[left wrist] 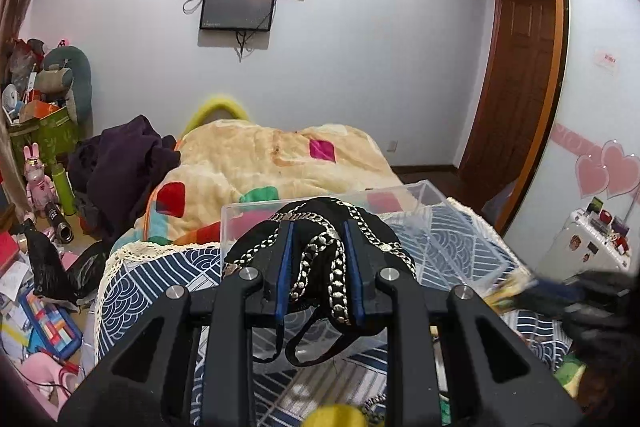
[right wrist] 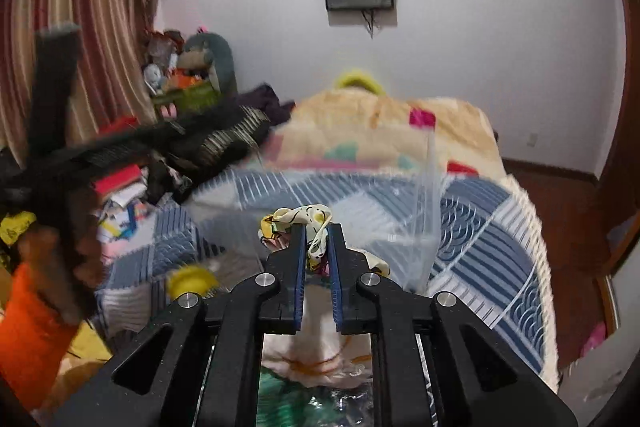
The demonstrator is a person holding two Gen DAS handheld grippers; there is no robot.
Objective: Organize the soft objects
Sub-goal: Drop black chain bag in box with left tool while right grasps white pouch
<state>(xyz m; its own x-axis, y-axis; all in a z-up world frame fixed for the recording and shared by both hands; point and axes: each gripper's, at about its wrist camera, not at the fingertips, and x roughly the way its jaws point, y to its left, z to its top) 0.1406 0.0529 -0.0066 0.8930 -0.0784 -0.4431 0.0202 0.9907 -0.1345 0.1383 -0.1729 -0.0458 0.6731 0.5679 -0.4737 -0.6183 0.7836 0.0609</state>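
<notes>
Left gripper [left wrist: 319,227] clamping black chained cloth [left wrist: 320,251], right gripper [right wrist: 316,229] — pinching cream scarf [right wrist: 310,219]

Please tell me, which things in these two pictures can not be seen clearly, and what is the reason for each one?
- Left wrist view: the bottom of the clear box is hidden by the black chained fabric in the left tool.
- Left wrist view: the right tool is a dark blur at the edge.
- Right wrist view: the box is smeared by motion, so its contents are unreadable.
- Right wrist view: the cream patterned cloth is bunched in the right tool; its shape is unclear.
</notes>
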